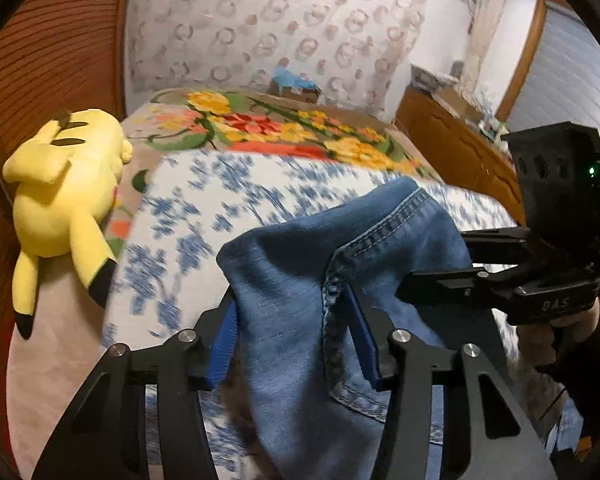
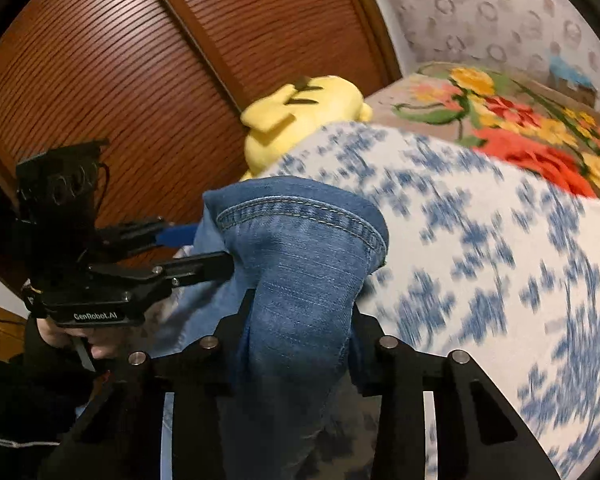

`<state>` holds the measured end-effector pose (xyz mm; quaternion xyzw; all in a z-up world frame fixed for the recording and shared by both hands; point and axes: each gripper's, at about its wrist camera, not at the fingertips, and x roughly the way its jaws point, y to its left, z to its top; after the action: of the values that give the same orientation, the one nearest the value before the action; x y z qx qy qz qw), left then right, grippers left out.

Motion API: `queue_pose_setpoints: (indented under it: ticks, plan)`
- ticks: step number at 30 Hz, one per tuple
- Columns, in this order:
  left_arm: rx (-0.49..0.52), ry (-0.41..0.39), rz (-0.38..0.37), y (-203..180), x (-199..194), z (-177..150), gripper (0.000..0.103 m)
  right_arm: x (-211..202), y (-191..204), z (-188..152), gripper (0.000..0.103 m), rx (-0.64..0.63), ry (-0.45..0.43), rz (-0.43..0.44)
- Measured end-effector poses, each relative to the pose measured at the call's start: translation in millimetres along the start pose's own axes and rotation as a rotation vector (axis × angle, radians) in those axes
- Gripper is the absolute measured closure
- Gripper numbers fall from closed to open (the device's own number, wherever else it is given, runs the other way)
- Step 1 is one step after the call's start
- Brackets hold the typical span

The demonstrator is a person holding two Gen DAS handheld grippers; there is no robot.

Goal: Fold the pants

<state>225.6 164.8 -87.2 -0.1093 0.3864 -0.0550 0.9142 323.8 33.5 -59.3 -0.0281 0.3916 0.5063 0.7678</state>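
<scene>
One pair of blue denim pants [image 1: 300, 280], lifted above the bed [image 1: 204, 208], hem ends up, legs hanging down along the long axis; left gripper [image 1: 296, 344] fingers clamped on one bunched leg; right gripper [image 2: 300, 344] fingers clamped on the other hem; one yellow plush toy [image 1: 64, 192] lying on the bed beside the pants.

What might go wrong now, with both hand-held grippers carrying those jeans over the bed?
1. Each hand-held gripper, left and right, seems to pinch only a bunched end of the jeans, so the heavy denim could slip out.
2. The rest hangs below and may land creased on the blue-flowered sheet.
3. A swing sideways might brush the yellow plush toy.
</scene>
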Motion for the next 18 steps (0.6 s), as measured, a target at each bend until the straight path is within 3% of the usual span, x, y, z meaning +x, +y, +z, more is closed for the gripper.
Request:
queue_pose_setpoints:
  ticks: [7,15,18]
  plan:
    - [-0.036,-0.072,0.076,41.4,-17.7,34.0,0.050,36.8,8.2,54.0,0.067,-0.048,-0.048,0.044]
    - [-0.027,-0.134,0.170,75.2,-21.0,73.9,0.050,91.2,-6.8,101.6,0.067,-0.017,-0.137,0.071]
    - [-0.029,-0.155,0.184,82.9,-21.1,84.0,0.050,109.2,-17.2,112.0,0.067,-0.011,-0.164,0.028]
